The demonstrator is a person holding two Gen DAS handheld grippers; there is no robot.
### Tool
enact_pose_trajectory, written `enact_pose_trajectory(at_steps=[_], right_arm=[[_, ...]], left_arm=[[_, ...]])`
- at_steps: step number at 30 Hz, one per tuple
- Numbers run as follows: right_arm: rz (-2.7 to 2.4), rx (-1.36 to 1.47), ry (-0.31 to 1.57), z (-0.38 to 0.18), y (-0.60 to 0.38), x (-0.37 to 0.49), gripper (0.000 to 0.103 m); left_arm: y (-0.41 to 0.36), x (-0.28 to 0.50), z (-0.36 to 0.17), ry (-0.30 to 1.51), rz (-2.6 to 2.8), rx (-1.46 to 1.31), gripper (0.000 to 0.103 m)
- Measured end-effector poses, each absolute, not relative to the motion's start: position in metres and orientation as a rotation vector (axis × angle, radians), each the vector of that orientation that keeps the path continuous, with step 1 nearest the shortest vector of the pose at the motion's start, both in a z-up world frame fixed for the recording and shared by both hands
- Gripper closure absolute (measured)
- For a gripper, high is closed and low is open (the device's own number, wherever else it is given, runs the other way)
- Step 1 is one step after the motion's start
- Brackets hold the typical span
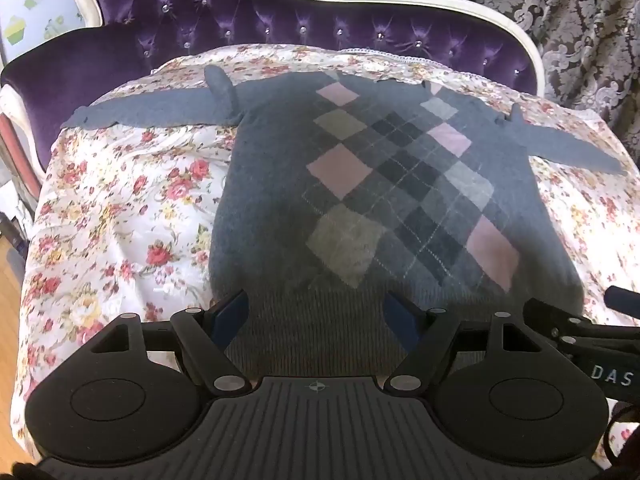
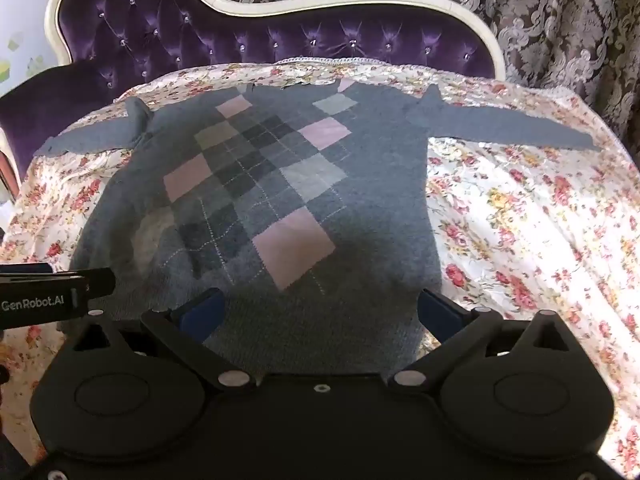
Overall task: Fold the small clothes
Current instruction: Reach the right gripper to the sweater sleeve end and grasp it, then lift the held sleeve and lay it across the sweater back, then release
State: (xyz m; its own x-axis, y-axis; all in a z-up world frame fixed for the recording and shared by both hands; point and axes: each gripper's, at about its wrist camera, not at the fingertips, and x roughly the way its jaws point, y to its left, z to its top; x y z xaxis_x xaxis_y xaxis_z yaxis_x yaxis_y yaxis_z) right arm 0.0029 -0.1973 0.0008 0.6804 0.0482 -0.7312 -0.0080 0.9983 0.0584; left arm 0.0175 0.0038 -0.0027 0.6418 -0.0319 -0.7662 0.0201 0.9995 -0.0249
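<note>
Grippers sit low at the frame bottoms: I see my left gripper (image 1: 316, 316) and right gripper (image 2: 318, 314) both spread wide, pinching nothing. The gray argyle sweater (image 1: 360, 200) lies flat mid-frame on the floral bedspread (image 1: 120, 208), sleeves outstretched, its hem between each pair of fingers.

Purple tufted headboard (image 1: 280, 20) before damask curtains (image 2: 560, 20).

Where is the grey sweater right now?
The sweater lies spread flat, sleeves out, on the floral sheet in front of the purple headboard. Its hem lies just ahead of both open grippers in both wrist views.
</note>
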Motion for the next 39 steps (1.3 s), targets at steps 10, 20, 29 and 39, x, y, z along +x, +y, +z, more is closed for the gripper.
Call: enact_pose_trajectory(at_steps=[10,20,29,39], right_arm=[[0.057,0.131,0.858,0.005,-0.223,0.038,0.001],[-0.007,0.185,0.830,0.009,-0.290,0.092,0.015],[-0.126,0.378,0.771,-0.004,-0.400,0.151,0.028],[-0.329,0.449,0.703,-0.022,-0.523,0.223,0.050]], left_arm=[[0.002,0.058,0.006,0.811,-0.065,0.037,0.030],[-0.006,0.113,0.009,0.766,-0.100,0.009,0.030],[-0.017,0.165,-0.003,0.748,-0.039,-0.008,0.030],[-0.035,0.209,-0.043,0.829,-0.039,0.008,0.030]])
